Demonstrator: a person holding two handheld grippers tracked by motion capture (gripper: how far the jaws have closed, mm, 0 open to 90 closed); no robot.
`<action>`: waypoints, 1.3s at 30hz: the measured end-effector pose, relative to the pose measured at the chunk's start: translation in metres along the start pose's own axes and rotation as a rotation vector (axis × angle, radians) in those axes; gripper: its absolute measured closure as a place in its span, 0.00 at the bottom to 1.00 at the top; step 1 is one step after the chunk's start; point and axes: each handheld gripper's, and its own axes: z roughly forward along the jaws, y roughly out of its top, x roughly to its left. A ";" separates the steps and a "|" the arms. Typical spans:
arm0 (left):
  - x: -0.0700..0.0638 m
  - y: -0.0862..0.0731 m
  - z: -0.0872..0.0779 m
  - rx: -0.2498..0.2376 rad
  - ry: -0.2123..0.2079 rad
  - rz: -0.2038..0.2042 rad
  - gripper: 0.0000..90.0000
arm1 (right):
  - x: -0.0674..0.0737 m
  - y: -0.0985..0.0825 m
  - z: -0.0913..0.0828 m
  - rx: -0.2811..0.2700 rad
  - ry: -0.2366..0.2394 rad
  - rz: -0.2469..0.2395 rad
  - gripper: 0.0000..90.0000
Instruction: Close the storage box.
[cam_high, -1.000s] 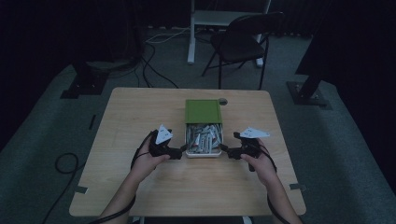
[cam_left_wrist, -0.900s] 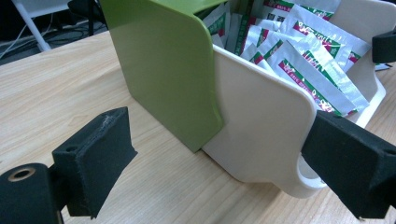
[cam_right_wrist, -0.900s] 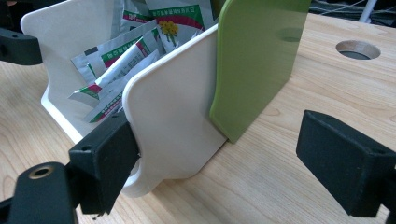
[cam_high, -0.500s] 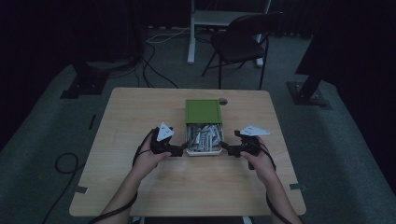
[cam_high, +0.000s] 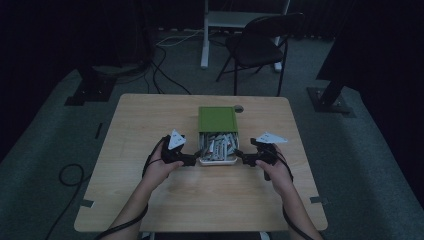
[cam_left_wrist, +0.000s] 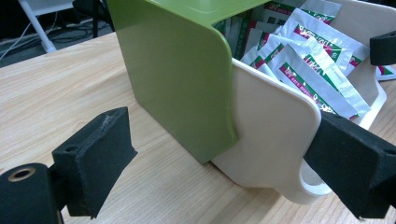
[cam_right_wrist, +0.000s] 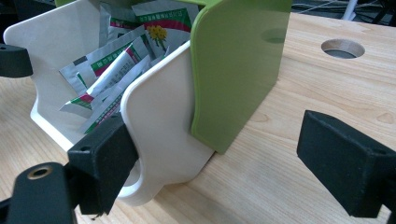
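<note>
Wooden table (cam_high: 150, 130), packet-filled box (cam_high: 218, 134)

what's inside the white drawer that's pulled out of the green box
The white drawer holds a loose pile of silver sachets with green-and-red print. The green box covers its back part.

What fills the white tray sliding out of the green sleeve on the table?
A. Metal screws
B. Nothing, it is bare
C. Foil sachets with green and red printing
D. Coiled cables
C: both gripper views show the white tray, partly pulled out of the green sleeve, packed with silvery foil sachets printed in green and red.
</note>
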 end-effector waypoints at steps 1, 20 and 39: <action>0.000 0.000 0.000 0.001 0.001 0.001 0.11 | -0.001 0.000 0.000 0.000 -0.001 0.004 0.14; 0.005 0.005 0.008 0.011 0.020 -0.004 0.11 | -0.005 0.004 0.007 -0.003 -0.024 0.009 0.14; 0.014 0.008 0.018 0.010 0.050 -0.023 0.09 | -0.009 0.009 0.016 -0.006 -0.045 0.035 0.14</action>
